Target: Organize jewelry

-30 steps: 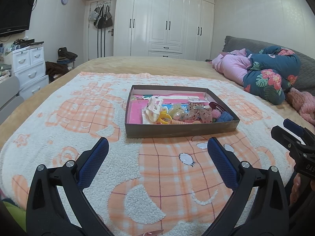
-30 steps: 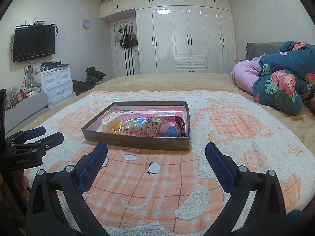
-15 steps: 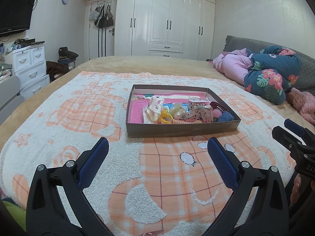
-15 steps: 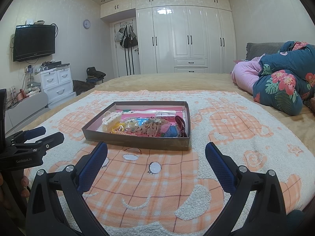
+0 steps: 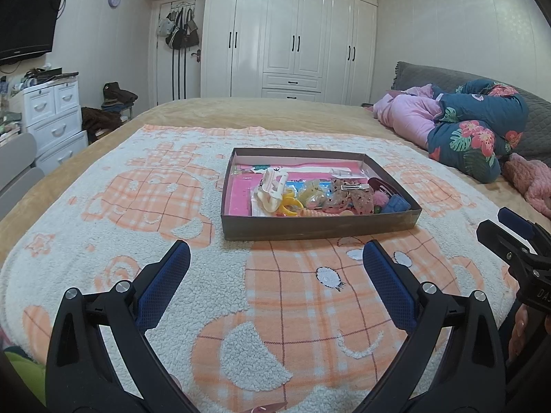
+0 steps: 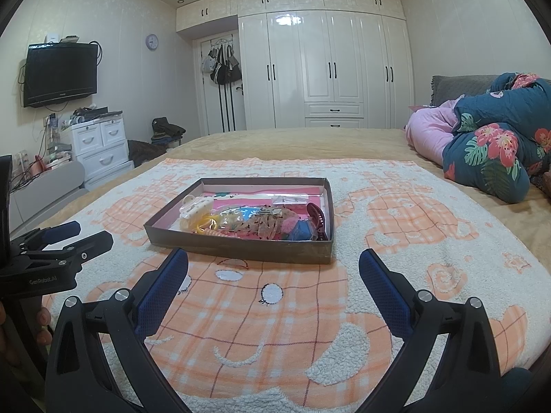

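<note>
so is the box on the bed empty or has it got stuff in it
Not empty. The open brown box holds a heap of hair accessories, among them a white claw clip and a yellow ring, lying on a pink liner.

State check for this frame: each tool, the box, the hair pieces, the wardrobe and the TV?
left tool: open, empty, short of the box
right tool: open, empty
box: lidless, flat on blanket
hair clips: piled inside box, unsorted
wardrobe: doors closed
TV: off
</note>
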`<state>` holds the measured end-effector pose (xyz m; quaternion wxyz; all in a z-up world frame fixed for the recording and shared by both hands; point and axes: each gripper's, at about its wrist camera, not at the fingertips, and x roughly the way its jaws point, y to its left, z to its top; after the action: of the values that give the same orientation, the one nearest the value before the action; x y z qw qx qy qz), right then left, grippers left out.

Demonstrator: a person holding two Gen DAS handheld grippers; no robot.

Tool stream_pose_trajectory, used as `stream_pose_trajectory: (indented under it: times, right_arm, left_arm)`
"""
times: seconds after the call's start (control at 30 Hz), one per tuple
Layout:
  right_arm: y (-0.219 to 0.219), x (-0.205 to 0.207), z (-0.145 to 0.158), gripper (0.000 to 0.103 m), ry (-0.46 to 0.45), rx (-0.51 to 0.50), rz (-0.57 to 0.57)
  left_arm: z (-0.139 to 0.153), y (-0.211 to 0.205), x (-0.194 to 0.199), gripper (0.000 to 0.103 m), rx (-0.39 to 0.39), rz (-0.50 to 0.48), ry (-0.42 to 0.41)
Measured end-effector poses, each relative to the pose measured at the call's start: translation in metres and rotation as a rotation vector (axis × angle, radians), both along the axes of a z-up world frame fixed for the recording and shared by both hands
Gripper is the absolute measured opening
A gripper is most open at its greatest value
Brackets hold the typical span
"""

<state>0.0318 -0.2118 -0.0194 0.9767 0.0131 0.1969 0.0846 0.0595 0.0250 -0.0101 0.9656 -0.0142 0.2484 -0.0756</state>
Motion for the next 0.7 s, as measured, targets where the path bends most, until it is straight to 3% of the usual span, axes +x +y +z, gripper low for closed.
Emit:
stream_pose_trajectory:
  times: [0.4, 0.7]
  right_arm:
    - [0.0008, -0.001, 0.0019, 0.097, -0.004, 0.001, 0.002]
    - [0.0007, -0.0008, 0.0022, 0.097, -0.001, 0.004, 0.001]
  left_arm:
    - [0.0011, 0.0043, 0.0013, 0.092, -0.023, 0.007, 0.014]
    - [0.0024, -0.0054, -0.0049, 0.092, 0.004, 0.012, -0.018]
